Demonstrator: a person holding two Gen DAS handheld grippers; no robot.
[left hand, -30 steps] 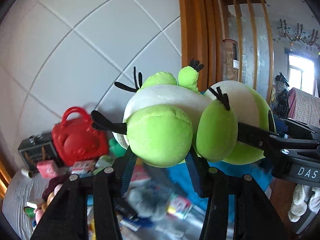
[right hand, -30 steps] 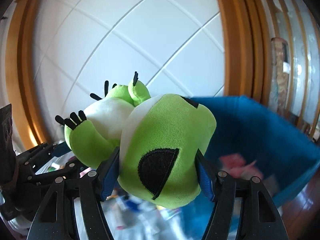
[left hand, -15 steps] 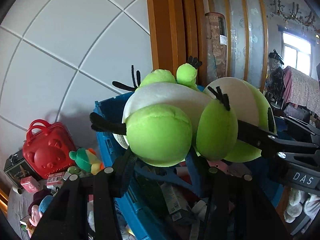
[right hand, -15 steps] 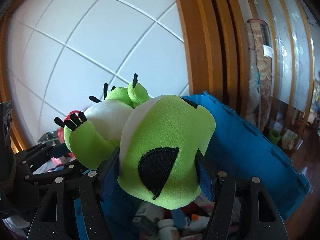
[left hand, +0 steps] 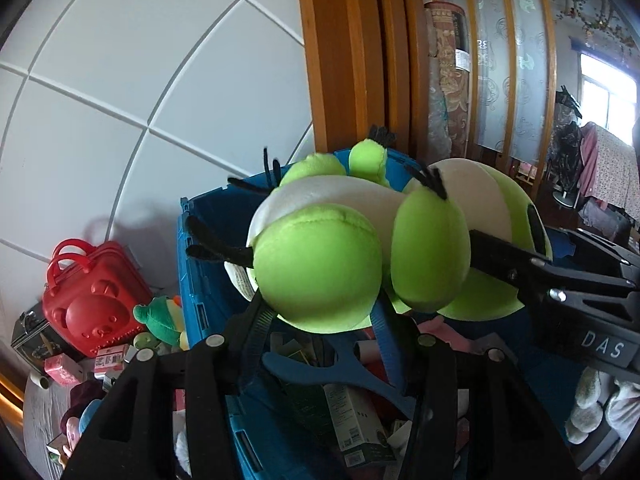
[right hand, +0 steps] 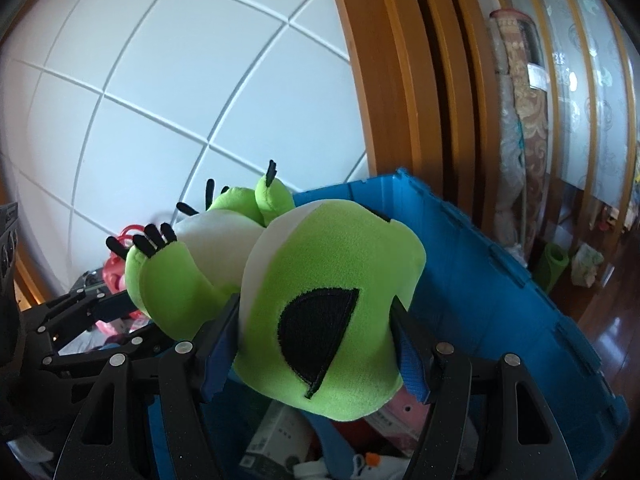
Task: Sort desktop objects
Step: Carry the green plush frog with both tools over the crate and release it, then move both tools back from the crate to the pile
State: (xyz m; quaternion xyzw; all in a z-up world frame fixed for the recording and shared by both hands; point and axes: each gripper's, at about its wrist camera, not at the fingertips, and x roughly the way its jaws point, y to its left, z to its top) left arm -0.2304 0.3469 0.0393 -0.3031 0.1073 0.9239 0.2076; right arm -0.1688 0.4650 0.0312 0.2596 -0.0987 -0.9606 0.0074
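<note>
green plush held over the blue bin, drop not yet made

both grippers are clamped on one green plush toy (left hand: 320, 264): the left gripper (left hand: 316, 316) pinches a round foot, and the right gripper (right hand: 316, 344) squeezes the head with the black eye patch. the toy hangs in the air above the open blue bin (right hand: 500, 280), touching nothing below as far as can be seen.

the bin already holds a jumble of boxes and a pink item, so part of the sorting looks done. in the left wrist view, at about 8 o'clock, a red bear case (left hand: 94, 300), a small green toy (left hand: 160, 320) and scattered small boxes sit outside the bin, so a fair share appears left.

my judgement: this toy is at the release stage, with lowering and letting go yet to come
</note>
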